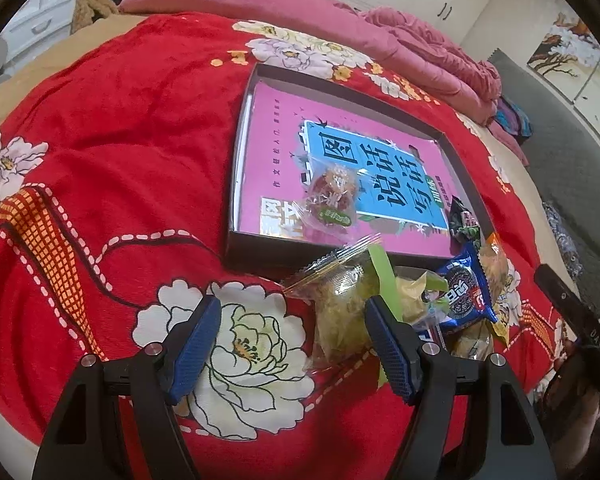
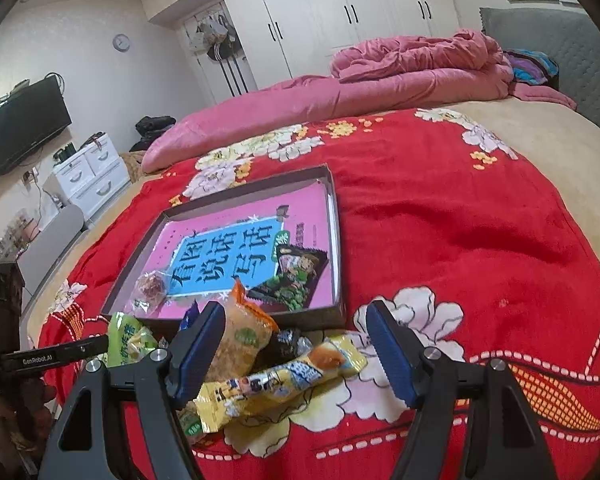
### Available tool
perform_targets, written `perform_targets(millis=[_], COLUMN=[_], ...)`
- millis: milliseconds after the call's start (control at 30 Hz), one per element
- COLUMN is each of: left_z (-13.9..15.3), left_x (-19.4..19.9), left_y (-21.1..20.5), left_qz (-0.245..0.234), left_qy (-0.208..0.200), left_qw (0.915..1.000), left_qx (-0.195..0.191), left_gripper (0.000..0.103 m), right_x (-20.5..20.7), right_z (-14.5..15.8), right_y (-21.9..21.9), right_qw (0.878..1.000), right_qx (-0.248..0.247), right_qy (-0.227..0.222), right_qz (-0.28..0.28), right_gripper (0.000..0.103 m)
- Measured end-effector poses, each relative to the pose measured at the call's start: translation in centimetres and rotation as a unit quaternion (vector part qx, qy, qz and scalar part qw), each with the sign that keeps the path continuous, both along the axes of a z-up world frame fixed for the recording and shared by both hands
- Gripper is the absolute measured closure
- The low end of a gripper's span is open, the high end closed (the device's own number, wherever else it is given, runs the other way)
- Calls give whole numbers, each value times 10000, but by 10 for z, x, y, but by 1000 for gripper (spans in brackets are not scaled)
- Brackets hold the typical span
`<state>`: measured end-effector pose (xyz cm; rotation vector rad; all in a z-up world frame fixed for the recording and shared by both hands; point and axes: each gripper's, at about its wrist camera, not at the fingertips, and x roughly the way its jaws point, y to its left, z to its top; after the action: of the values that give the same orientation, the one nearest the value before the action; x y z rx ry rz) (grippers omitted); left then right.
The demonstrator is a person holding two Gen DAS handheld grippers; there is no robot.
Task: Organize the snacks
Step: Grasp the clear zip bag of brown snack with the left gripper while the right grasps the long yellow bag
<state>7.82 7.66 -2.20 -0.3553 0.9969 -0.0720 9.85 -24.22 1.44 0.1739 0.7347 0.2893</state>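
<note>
A shallow dark box [image 1: 236, 184] with a pink book in it lies on the red floral blanket. In it are a clear packet of red candy [image 1: 332, 196] and a dark green packet [image 2: 296, 276]. In front of the box, loose snacks are piled: a clear packet of pale crisps [image 1: 340, 312], a blue biscuit packet [image 1: 464, 292], an orange-topped packet [image 2: 244, 336] and a long yellow packet [image 2: 284, 380]. My left gripper [image 1: 292, 344] is open, its right finger beside the clear packet. My right gripper [image 2: 294, 352] is open above the yellow packet, its pads apart from it.
A crumpled pink quilt [image 2: 412, 64] lies across the far side of the bed. White wardrobes [image 2: 340, 12], a white drawer unit [image 2: 92, 172] and a wall television [image 2: 20, 128] stand beyond. A grey headboard [image 2: 560, 40] is at the right.
</note>
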Motion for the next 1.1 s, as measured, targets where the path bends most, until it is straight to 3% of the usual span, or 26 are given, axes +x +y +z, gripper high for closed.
perform_targets(millis=[867, 1100], left_z=[-6, -7], left_x=[7, 8], left_y=[-12, -12], left_qz=[-125, -132], left_qy=[135, 136], left_qw=[9996, 9996], left_qx=[-208, -199], left_gripper=[28, 28], right_x=[-3, 7], right_z=[-38, -49], right_y=[-11, -6], right_qw=[9914, 9886], right_qx=[727, 764], right_qy=[1077, 1292], right_qz=[-170, -142], right_gripper=[30, 43])
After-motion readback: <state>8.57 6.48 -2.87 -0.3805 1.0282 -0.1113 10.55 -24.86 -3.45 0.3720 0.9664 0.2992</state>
